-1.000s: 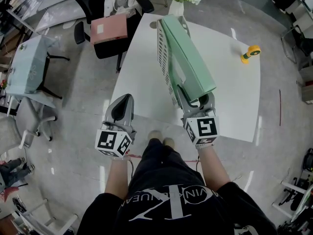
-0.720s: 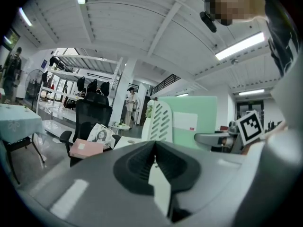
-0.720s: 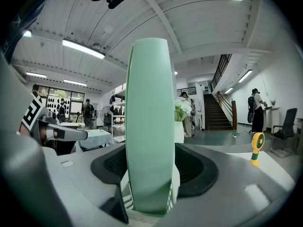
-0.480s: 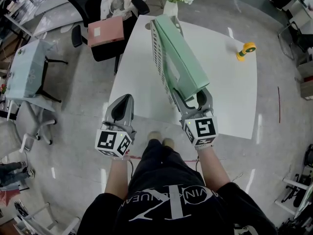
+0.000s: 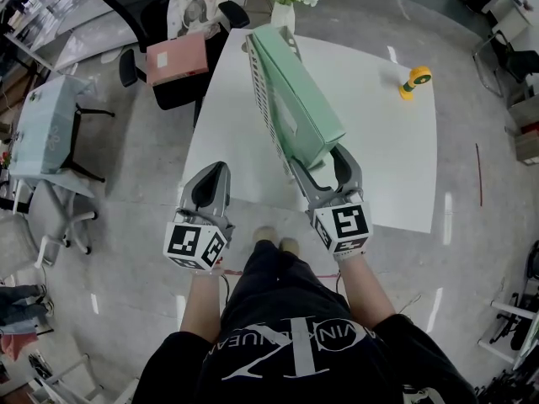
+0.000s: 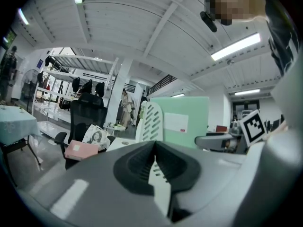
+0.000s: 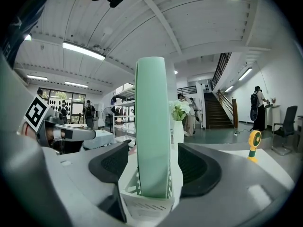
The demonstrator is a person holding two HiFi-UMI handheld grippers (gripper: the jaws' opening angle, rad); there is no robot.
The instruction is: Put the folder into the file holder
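Spreading over the last second, the jaws of my right gripper (image 5: 318, 158) have just been opening. They now stand wide on either side of the green folder (image 5: 295, 99), pads clear of both its faces. That gripper has also drawn back a little toward me, so only the folder's near end sits between the fingertips. Closest to me, my left gripper (image 5: 212, 173) hangs with its jaws pressed together and nothing in them. It sits by the near left corner of the white table (image 5: 383, 167), well apart from the folder. The folder stands on edge inside the white slotted file holder (image 5: 255, 87), which runs lengthwise from close to the table's near edge toward the far edge. Left of the holder, only a narrow strip of tabletop shows before the table's left edge. Right of it, the top lies broad and bare out to the right edge. Farther off, a small yellow fan (image 5: 413, 81) stands near the far right corner, well apart from the holder. A vase of white flowers (image 5: 285, 2) stands at the far edge, just beyond the holder's far end. Past the left edge, a black chair (image 5: 181, 93) carries a pink box (image 5: 177, 57), with open floor (image 5: 126, 192) between it and my left gripper.
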